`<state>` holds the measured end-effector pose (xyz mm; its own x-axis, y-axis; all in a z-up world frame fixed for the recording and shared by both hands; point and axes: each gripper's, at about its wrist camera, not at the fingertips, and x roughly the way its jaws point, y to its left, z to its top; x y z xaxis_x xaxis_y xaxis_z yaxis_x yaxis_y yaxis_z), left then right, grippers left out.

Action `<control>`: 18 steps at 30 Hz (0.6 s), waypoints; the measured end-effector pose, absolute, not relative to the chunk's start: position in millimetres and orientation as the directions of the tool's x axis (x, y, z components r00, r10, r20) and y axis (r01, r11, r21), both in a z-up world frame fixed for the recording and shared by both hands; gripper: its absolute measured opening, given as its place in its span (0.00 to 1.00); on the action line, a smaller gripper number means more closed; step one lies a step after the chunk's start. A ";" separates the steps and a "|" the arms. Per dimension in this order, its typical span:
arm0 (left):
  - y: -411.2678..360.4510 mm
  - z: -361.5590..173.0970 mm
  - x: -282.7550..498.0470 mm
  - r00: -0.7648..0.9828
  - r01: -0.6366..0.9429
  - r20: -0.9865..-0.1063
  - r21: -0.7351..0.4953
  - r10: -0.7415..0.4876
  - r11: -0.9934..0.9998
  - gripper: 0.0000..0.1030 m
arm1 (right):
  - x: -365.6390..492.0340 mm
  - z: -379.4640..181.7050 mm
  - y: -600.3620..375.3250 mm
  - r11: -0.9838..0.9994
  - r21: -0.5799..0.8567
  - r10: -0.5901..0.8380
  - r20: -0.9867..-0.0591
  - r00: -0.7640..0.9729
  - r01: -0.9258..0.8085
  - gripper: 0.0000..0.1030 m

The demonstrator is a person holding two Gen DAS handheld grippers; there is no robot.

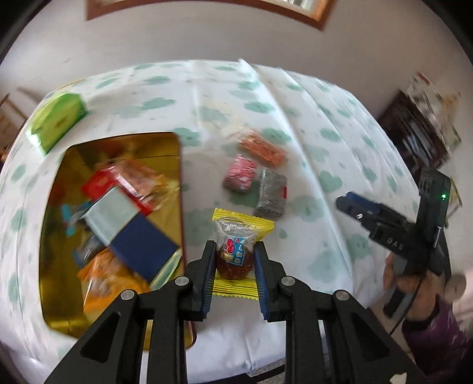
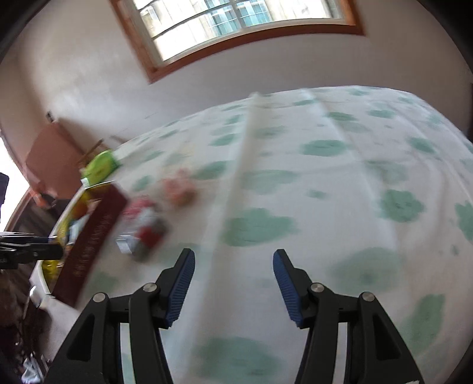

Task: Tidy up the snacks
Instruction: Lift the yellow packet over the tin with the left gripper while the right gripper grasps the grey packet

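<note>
My left gripper (image 1: 234, 246) is shut on a yellow-edged clear wrapper with a brown ball snack (image 1: 235, 260), held just right of a gold tin box (image 1: 56, 236) that has several snack packets inside. A pink packet (image 1: 240, 174), a grey packet (image 1: 271, 193) and an orange packet (image 1: 263, 147) lie on the cloud-print tablecloth (image 1: 325, 133) beyond it. My right gripper (image 2: 233, 267) is open and empty above the tablecloth (image 2: 325, 192); it also shows in the left wrist view (image 1: 351, 205) at the right. The tin (image 2: 88, 236) and packets are blurred at the left of the right wrist view.
A green box (image 1: 57, 121) stands at the table's far left; it also shows in the right wrist view (image 2: 100, 167). A dark shelf (image 1: 414, 133) stands right of the table. A wall with a window (image 2: 236, 26) is behind. The table's front edge is close below my left gripper.
</note>
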<state>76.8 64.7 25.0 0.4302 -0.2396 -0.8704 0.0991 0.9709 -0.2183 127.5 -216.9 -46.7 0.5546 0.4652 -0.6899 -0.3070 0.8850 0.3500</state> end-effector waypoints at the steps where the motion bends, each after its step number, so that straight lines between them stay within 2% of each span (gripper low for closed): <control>1: 65.5 25.9 72.6 0.432 0.086 -0.870 -0.224 -0.239 0.971 0.21 | 128.7 -42.9 -201.4 0.870 0.378 0.492 -0.687 0.534 -0.316 0.55; 6: 74.1 23.9 59.9 0.437 0.031 -0.876 -0.214 -0.206 0.976 0.21 | 140.9 -42.5 -135.1 0.875 0.376 0.482 -0.735 0.478 -0.303 0.56; 15: 98.7 31.4 40.7 0.485 0.003 -0.857 -0.196 -0.173 0.981 0.22 | 151.9 -59.3 -74.7 0.946 0.184 0.300 -0.806 0.510 -0.266 0.57; 18: 108.9 29.9 38.8 0.486 -0.020 -0.857 -0.207 -0.171 0.978 0.22 | 155.8 -63.3 -76.9 0.948 0.179 0.294 -0.808 0.511 -0.262 0.57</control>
